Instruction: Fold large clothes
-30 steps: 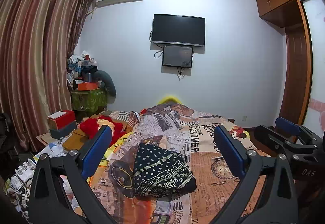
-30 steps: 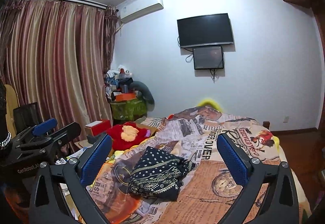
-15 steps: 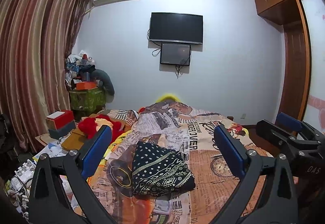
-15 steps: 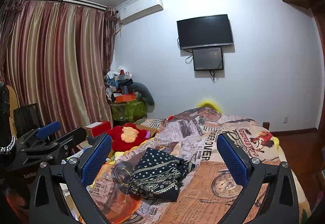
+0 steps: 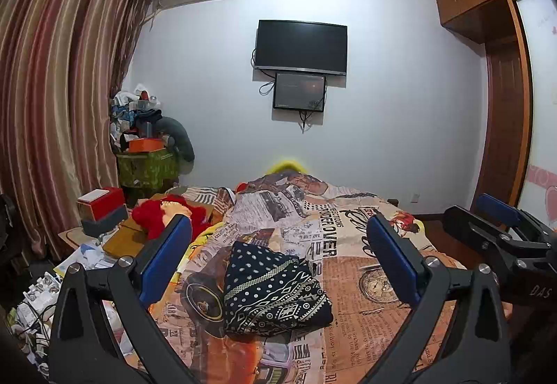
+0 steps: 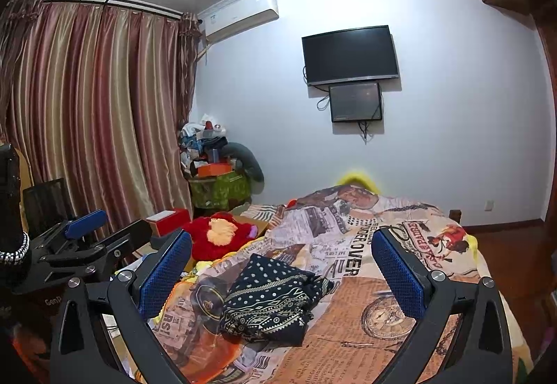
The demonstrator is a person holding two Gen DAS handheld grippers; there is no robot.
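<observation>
**Grippers poised above a folded garment on the bed**

Bedroom scene, with a bed [image 5: 365, 342] covered in a newspaper-print quilt as the landmark. On the near half of the bed lies the task's garment [image 5: 271, 290], dark navy with white dots and geometric bands, gathered into a compact, roughly folded bundle with somewhat uneven edges.

The left gripper [image 5: 278, 262] hovers above the near end of the bed, its blue-padded jaws spread wide and holding nothing. The right gripper [image 6: 282, 274] hangs beside it, likewise wide apart and empty. Neither touches the cloth.

Left of the bed sit a red plush toy [image 5: 163, 213] and a red box [image 5: 101, 201]; a television [image 5: 301, 48] hangs on the wall beyond the bed's far end.

Judging by the tidy bundle, folding seems nearly or fully done. Any next move would call for lowering both grippers to the cloth, either to square its loose edges or to lift it away.
</observation>
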